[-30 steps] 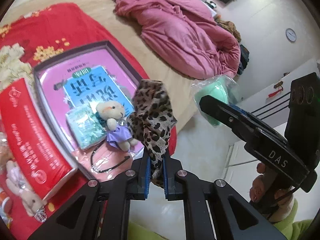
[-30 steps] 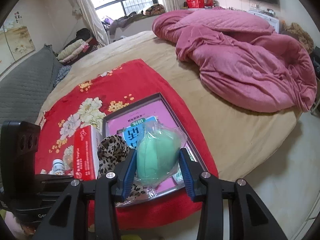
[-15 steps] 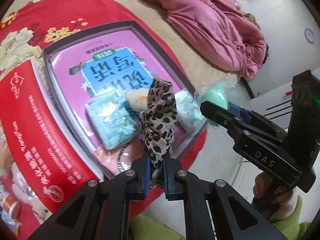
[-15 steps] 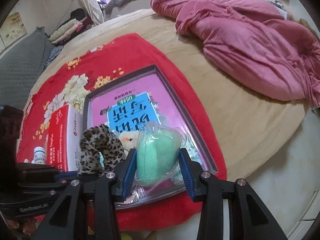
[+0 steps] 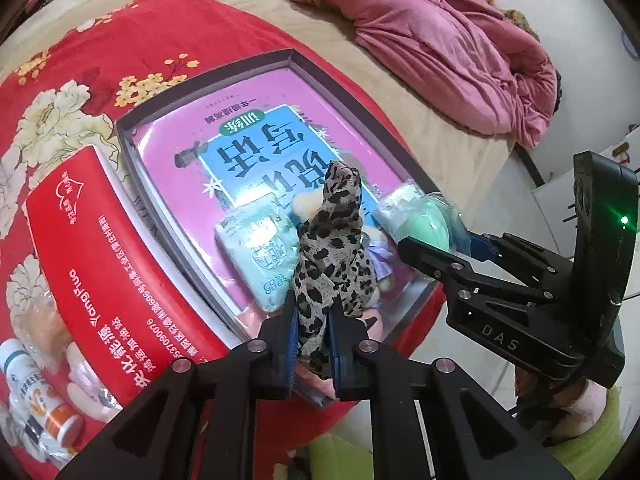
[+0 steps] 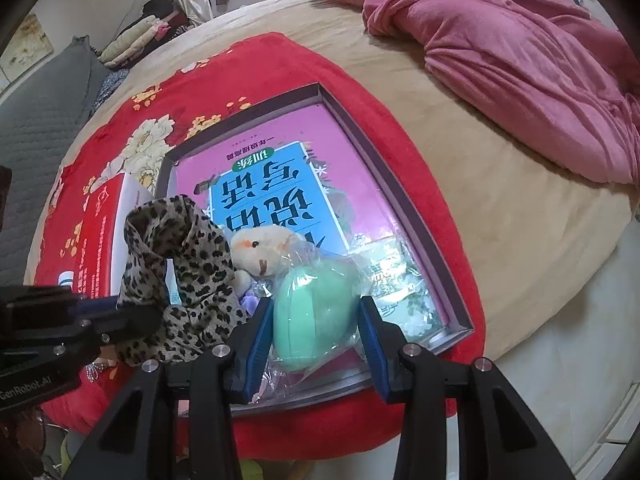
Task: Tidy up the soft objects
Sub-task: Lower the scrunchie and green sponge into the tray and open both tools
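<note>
My left gripper [image 5: 312, 312] pinches a leopard-print cloth [image 5: 332, 248] between its blue pads, and its jaws are opening slightly. The cloth stands upright over the near end of a grey-rimmed shallow box [image 5: 340, 84] that is lined with a pink and blue booklet. My right gripper [image 6: 316, 308] is shut on a mint-green soft ball in a clear plastic bag [image 6: 316, 300], low over the box's near right corner. Between the two loads lies a small cream plush bear [image 6: 260, 248]. In the right wrist view the leopard-print cloth [image 6: 188, 264] hangs just left of the ball.
Teal packets [image 5: 260, 256] lie in the box beside the bear. A red carton [image 5: 100, 260] borders the box on the left, with small bottles [image 5: 40, 408] and a plush toy beyond it. All rest on a red floral blanket [image 5: 120, 20]. A pink quilt [image 5: 440, 40] lies farther back on the bed.
Both grippers have sunk toward the box with their loads. The leopard-print cloth now hangs over the plush bear, and the green ball sits low over the box's near corner.
</note>
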Motion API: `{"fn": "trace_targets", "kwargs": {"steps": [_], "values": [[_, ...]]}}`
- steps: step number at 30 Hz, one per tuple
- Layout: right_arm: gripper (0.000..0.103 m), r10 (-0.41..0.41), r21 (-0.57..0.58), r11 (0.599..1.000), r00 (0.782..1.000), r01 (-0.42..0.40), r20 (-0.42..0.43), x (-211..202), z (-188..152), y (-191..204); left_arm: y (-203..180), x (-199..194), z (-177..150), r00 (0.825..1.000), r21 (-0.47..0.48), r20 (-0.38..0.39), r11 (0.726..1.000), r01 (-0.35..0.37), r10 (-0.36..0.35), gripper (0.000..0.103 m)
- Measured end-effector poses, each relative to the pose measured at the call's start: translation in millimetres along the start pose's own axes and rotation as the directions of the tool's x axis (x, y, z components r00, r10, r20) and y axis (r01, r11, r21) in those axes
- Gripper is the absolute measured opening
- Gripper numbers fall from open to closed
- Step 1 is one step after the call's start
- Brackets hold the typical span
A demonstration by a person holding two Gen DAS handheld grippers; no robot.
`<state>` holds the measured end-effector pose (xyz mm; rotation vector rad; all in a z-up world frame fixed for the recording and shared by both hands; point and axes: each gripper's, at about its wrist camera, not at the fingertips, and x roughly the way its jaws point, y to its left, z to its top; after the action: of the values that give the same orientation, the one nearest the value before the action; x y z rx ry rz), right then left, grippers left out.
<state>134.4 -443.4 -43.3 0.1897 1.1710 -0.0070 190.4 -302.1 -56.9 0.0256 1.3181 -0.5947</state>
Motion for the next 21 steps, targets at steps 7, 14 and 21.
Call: {"fn": "trace_targets", "kwargs": {"steps": [7,14,21], "values": [[0.043,0.002,-0.016,1.0,1.0,-0.002,-0.004,9.9,-1.2,5.7,3.0,1.1,1.2,1.0,-0.006,-0.001,1.0,-0.029,0.029,0.023],[0.043,-0.002,-0.015,1.0,1.0,0.002,0.0,8.4,0.9,5.4,3.6,3.3,1.5,0.999,-0.005,-0.008,0.999,-0.047,0.047,0.034],[0.043,-0.008,-0.027,1.0,1.0,0.008,-0.001,6.1,2.0,8.3,2.3,2.2,2.4,0.999,-0.003,-0.005,0.999,-0.05,0.05,0.035]]}}
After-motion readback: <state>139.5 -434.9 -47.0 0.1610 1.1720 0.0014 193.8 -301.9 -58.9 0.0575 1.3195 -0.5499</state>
